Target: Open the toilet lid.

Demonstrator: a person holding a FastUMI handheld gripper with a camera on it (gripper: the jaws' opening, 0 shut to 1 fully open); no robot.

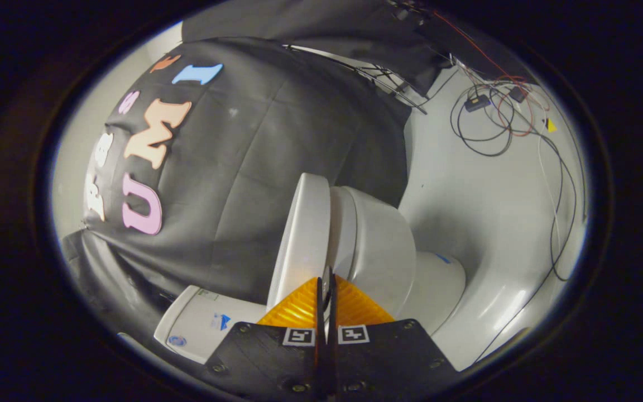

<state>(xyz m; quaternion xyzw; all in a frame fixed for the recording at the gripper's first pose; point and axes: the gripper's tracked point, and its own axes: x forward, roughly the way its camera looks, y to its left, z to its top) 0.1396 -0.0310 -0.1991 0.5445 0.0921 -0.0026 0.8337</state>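
Toilet lid [299,240], parted from the bowl [380,245] at 12 o'clock of the gripper [327,282]: jaws pressed together, pinching nothing, apparently placed to wedge the lid open.

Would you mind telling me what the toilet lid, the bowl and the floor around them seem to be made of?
The toilet lid, just beyond the shut gripper, looks like smooth white plastic with a soft sheen, though glazed ceramic cannot be ruled out. The bowl appears to be glossy glazed ceramic, given its rounded form and highlights. The floor seems a smooth, pale hard surface, faintly reflective; its material is unclear.
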